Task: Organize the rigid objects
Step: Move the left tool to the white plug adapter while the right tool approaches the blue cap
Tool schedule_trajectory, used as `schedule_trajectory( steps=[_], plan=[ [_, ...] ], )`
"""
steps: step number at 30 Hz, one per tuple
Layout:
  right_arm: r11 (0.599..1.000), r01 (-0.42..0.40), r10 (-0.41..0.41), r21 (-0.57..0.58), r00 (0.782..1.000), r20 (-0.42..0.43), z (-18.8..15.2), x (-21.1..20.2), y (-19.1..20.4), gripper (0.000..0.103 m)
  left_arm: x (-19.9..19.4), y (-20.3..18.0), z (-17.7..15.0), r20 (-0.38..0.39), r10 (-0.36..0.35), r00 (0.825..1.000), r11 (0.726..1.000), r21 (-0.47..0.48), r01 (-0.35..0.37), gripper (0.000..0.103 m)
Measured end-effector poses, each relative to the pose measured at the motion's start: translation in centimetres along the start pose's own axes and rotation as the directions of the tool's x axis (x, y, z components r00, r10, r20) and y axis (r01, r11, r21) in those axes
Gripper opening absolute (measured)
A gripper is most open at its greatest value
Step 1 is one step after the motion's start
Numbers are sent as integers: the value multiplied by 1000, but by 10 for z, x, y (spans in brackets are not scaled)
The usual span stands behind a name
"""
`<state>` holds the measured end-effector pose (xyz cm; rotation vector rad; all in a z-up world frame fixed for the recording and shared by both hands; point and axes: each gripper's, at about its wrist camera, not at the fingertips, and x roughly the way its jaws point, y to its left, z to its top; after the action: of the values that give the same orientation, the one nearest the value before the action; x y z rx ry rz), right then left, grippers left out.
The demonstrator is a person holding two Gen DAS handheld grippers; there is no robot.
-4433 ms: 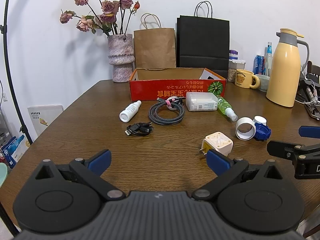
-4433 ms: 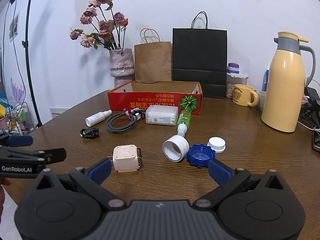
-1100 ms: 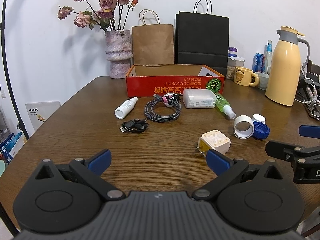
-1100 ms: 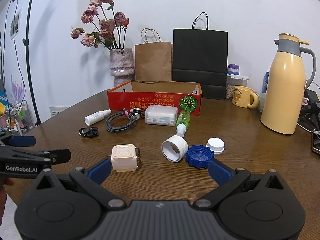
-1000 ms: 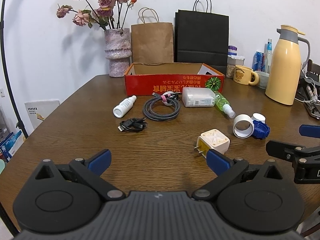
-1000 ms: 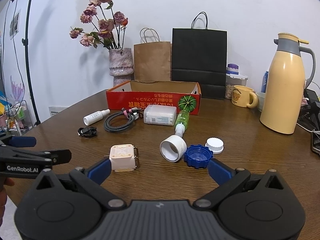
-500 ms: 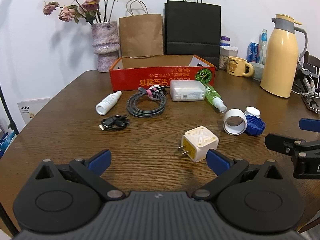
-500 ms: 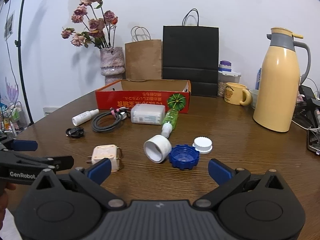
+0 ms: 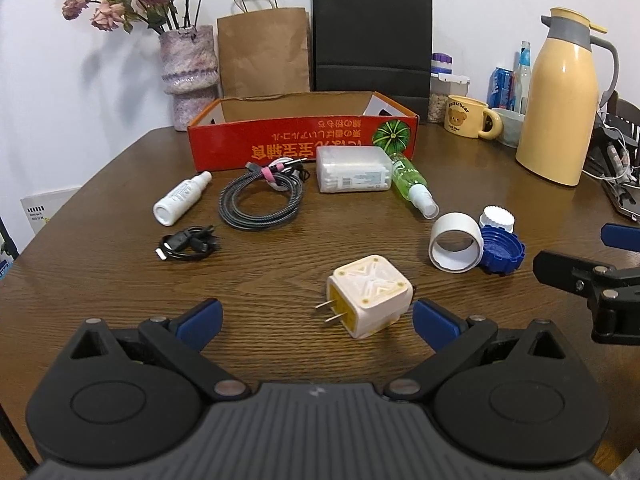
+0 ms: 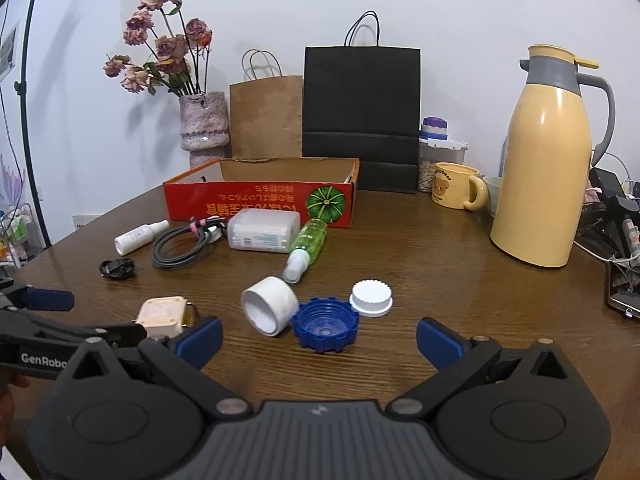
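Observation:
A cream plug adapter [image 9: 370, 296] lies on the wooden table just ahead of my open left gripper [image 9: 316, 320], close to its right finger. My open right gripper [image 10: 318, 338] hovers right behind a blue cap [image 10: 325, 323], with a white ring [image 10: 270, 309] and a white cap [image 10: 371, 297] beside it. Farther back lie a green spray bottle [image 9: 412, 188], a clear plastic case [image 9: 353, 170], a white bottle [image 9: 182, 198], a coiled grey cable [image 9: 260, 200] and a small black cable [image 9: 186, 243]. A red cardboard box [image 9: 304, 140] stands open behind them.
A yellow thermos jug [image 10: 548, 160] and a bear mug [image 10: 456, 185] stand at the right. Paper bags [image 9: 370, 36] and a flower vase [image 9: 191, 76] line the wall. Cables and gear [image 10: 618, 240] crowd the table's right edge.
Both grippers have moved forward and to the right over the table. The adapter now lies close to the left gripper's fingers and the blue cap close to the right gripper's.

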<state>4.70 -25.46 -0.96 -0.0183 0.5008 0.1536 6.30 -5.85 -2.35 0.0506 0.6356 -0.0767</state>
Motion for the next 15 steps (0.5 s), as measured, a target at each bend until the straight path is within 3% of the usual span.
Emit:
schedule_trajectory(
  steps=[15],
  plan=[
    [997,-16,13,-76,999,-37,10,34,-21,103,30,-25,10,-59,17,998,999,-47,-20,103]
  ],
)
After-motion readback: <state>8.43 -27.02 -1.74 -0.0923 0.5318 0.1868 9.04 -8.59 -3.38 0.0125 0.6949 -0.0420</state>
